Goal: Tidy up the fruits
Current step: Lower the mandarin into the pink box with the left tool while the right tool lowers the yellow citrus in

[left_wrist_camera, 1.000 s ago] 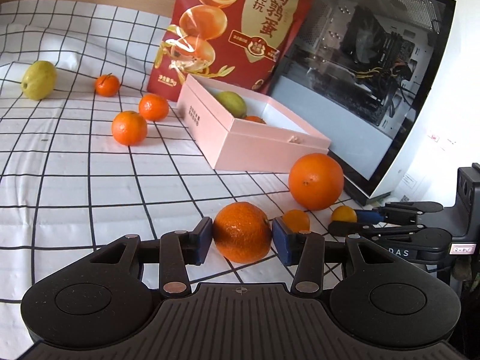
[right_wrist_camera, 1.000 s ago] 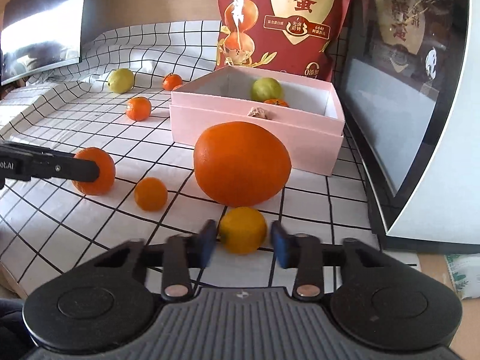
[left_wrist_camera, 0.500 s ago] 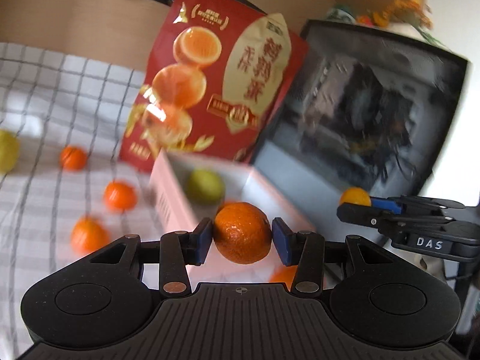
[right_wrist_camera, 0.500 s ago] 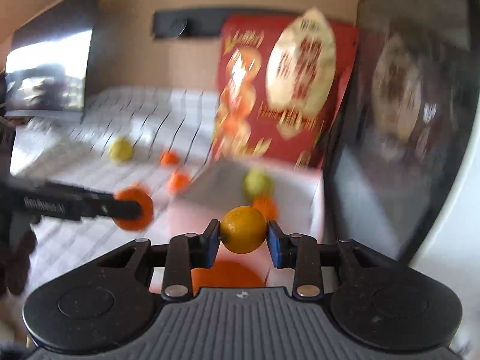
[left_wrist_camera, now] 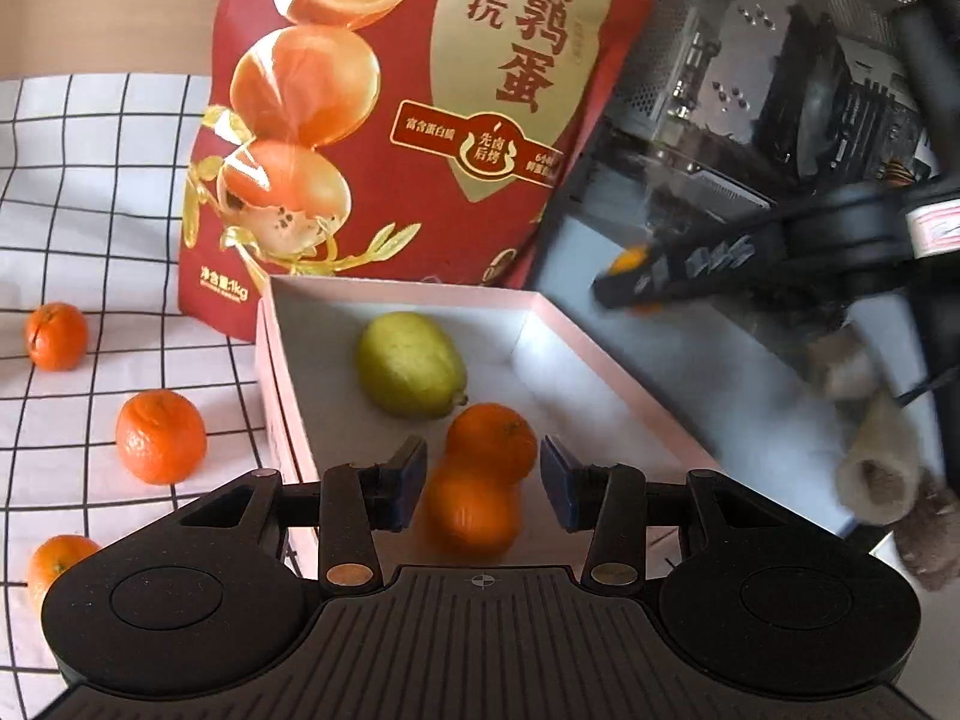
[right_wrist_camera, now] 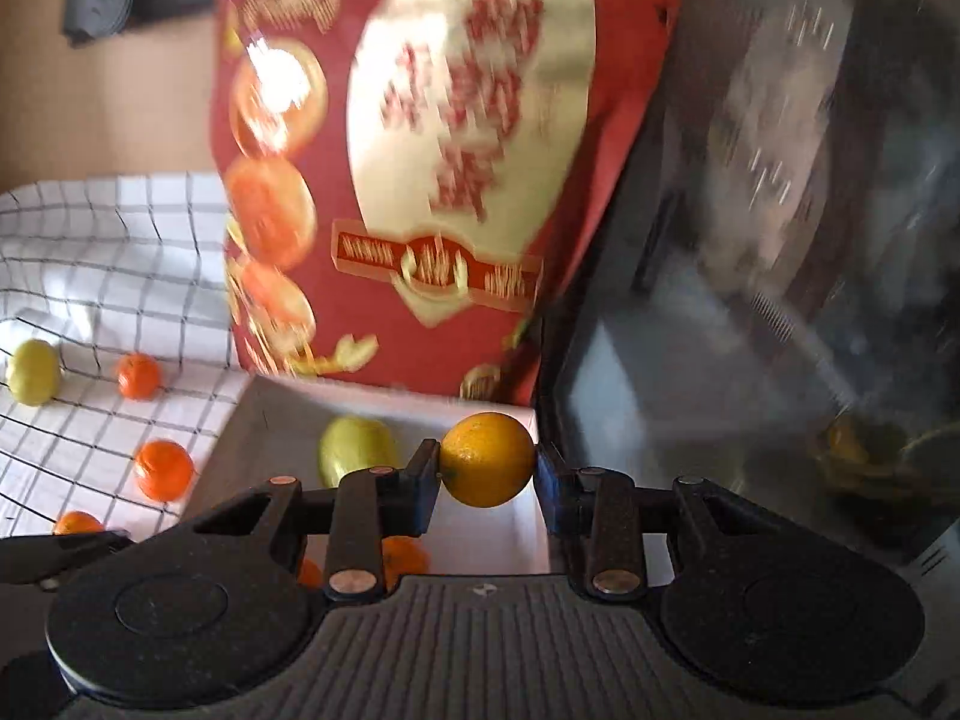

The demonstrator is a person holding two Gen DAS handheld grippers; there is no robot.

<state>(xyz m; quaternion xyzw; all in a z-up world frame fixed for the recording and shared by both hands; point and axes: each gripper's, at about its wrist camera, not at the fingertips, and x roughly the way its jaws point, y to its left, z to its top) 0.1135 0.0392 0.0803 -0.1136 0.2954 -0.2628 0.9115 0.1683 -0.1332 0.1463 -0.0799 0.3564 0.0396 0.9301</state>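
In the lower middle of my left wrist view, my left gripper (left_wrist_camera: 483, 492) hangs over the pink box (left_wrist_camera: 606, 384). Its jaws are closing, yet the blue pads stand clear of the blurred tangerine (left_wrist_camera: 471, 510) between them, with a gap on each side. Just above that fruit in the frame, a second tangerine (left_wrist_camera: 491, 438) rests on the box floor, and a green lemon (left_wrist_camera: 411, 372) lies at the centre, close to it. Three more tangerines sit on the checked cloth (left_wrist_camera: 90, 180) at the left edge: one at mid-height (left_wrist_camera: 55, 336), one lower (left_wrist_camera: 161, 437), one at the lower left corner (left_wrist_camera: 57, 561). A red snack bag (left_wrist_camera: 420, 120) stands behind the box.

At the right of that view, my right gripper (left_wrist_camera: 630, 282) reaches in, blurred, with a bit of orange showing at its tip. In my right wrist view, its pads are clamped on a small yellow-orange fruit (right_wrist_camera: 487, 459) at the centre of the frame, above the box's far right corner. Another green lemon (right_wrist_camera: 33, 372) lies on the cloth at the left edge.
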